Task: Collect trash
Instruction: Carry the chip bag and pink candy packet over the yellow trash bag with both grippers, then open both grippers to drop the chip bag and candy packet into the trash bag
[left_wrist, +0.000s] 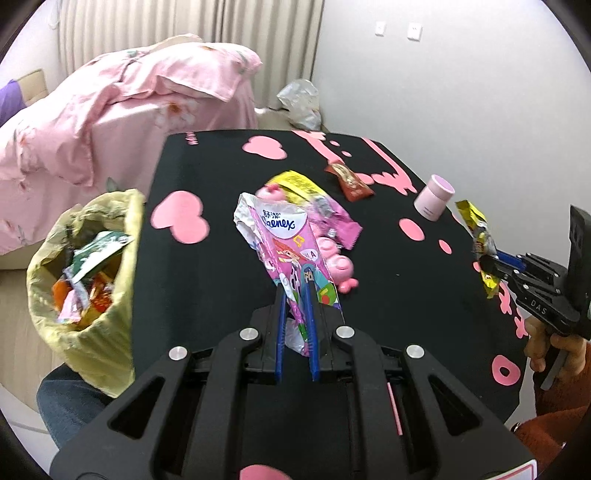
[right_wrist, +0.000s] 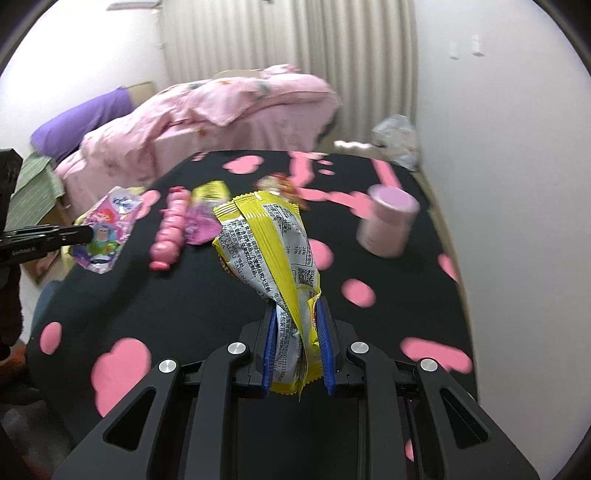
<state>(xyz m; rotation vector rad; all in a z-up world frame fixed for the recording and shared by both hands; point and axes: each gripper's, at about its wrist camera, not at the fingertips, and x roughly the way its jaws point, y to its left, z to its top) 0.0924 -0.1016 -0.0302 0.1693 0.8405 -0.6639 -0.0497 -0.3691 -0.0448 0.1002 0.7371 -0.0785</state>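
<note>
Sticking up between the left tool (left_wrist: 296, 291) pads, tissue pack (left_wrist: 275, 236).

Blur and cut-offs, both wrist views

I can't read the smeared pink cup (right_wrist: 388, 225) beside the yellow wrapper (right_wrist: 273, 258); the wrapper hides table (right_wrist: 184, 295) behind it.

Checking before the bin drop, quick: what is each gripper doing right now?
Left gripper: shut on the pink Kleenex tissue pack.
Right gripper: shut on the yellow snack wrapper.
</note>
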